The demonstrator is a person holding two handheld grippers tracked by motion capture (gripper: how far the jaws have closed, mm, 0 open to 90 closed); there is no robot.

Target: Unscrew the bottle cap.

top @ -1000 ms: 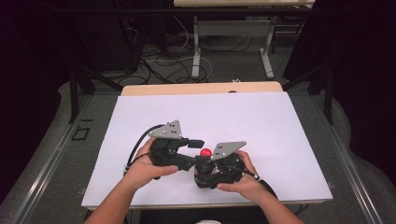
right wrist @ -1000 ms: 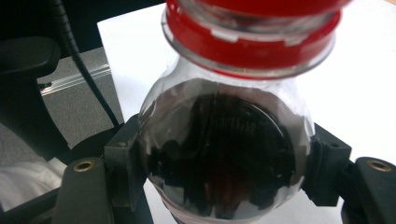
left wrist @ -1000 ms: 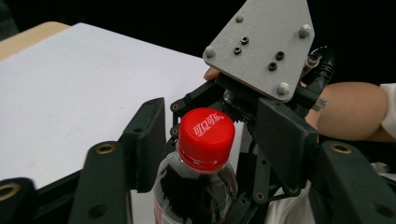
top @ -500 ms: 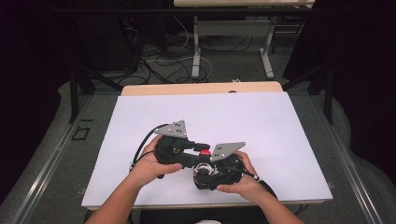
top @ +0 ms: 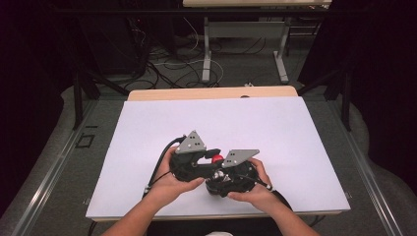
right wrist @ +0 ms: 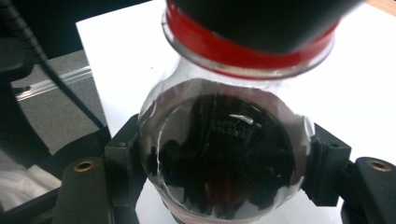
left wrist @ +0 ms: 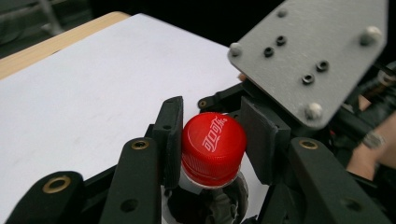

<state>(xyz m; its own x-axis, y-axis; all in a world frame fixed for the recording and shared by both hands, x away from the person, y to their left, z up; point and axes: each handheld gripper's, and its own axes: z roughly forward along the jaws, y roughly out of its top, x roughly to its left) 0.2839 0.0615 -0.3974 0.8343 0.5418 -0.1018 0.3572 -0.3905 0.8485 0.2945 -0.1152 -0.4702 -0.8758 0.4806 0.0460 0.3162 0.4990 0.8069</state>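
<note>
Near the front edge of the white bench (top: 147,128), the bottle (right wrist: 224,158) is being squeezed by the right claw (right wrist: 224,186), while its red cap (left wrist: 212,147), pointing toward the left claw (left wrist: 212,140), is being gripped there.

The white table (top: 275,132) lies open all around the two close-set hands.

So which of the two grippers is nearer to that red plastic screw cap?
Left. The left gripper has its pads pressed on either side of the red plastic screw cap. The right gripper clamps the clear plastic bottle's dark-filled body, below the cap.
</note>
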